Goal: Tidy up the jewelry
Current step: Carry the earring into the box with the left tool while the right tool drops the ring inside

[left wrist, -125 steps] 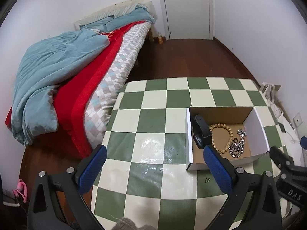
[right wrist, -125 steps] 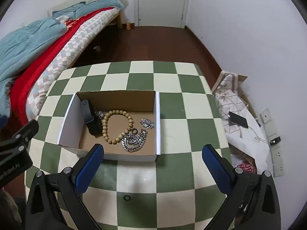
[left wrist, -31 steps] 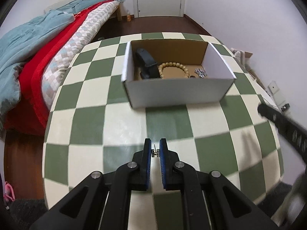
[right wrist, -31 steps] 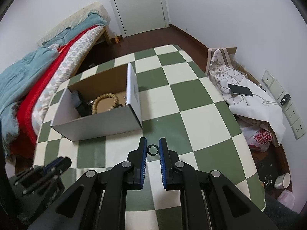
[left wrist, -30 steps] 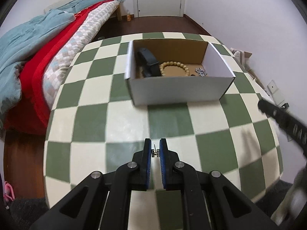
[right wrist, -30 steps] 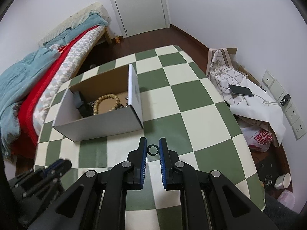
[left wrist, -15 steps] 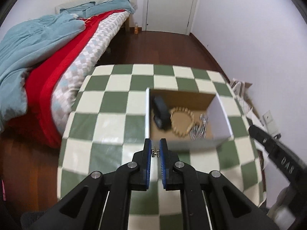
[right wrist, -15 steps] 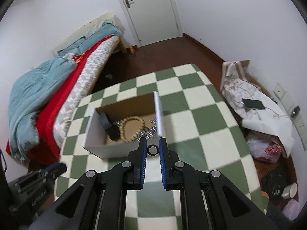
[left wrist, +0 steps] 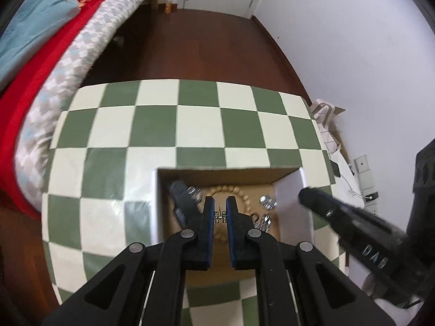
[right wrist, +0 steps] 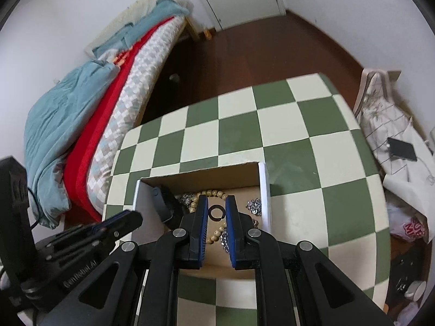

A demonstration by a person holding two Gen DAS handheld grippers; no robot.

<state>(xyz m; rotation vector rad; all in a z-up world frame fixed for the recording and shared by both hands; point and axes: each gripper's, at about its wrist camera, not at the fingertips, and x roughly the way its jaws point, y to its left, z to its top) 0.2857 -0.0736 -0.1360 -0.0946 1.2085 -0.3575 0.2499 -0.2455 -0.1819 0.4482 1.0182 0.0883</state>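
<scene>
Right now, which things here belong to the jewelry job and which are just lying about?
Job: cardboard box, wooden bead bracelet, dark ring in right hand-held gripper, small earring in left hand-held gripper.
Lying about: bed, phone, plastic bag.

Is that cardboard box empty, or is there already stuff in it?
Not empty. The open-topped box already holds a wooden bead bracelet, silver chain pieces and a black item.

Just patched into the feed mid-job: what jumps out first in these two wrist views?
Both grippers hang over the open cardboard box on the green-and-cream checkered table. The right gripper pinches a dark ring; the left gripper pinches a small metal earring. Inside the box lie a wooden bead bracelet, silver pieces and a black band.
</scene>
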